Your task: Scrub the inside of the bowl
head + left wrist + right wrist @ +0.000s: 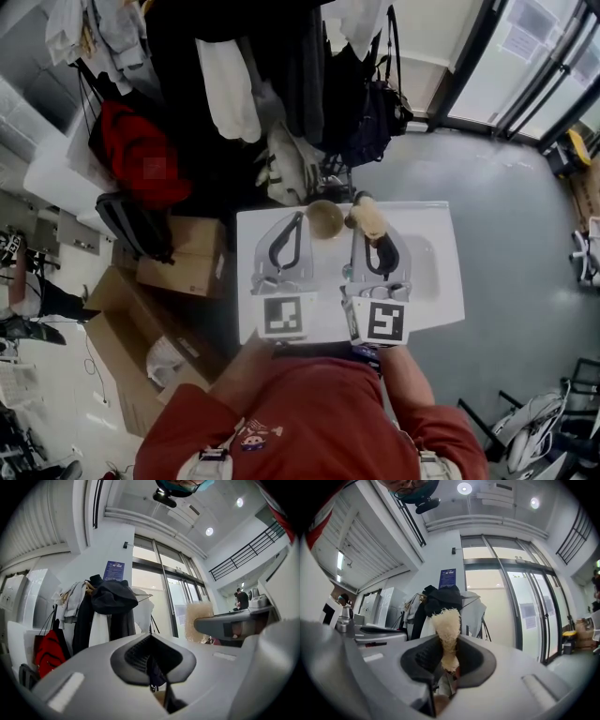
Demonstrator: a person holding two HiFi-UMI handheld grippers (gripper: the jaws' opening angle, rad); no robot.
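A tan bowl (pixel 325 218) is at the far edge of the white table (pixel 433 274), its inside facing up. My left gripper (pixel 302 222) meets the bowl's left rim with its jaws shut on it. In the left gripper view the jaws (pixel 157 681) are together, and only a tan sliver of the bowl (pixel 159 698) shows beneath them. My right gripper (pixel 373 236) is shut on a pale fibrous sponge (pixel 368 217), which is just right of the bowl. In the right gripper view the sponge (pixel 447 630) sticks up from between the jaws (pixel 449 667).
A rack of hanging coats (pixel 281 84) and a red bag (pixel 141 155) stand just beyond the table. Cardboard boxes (pixel 178 258) are on the floor to its left. Glass doors (pixel 539 66) are at the far right. The person's body is against the table's near edge.
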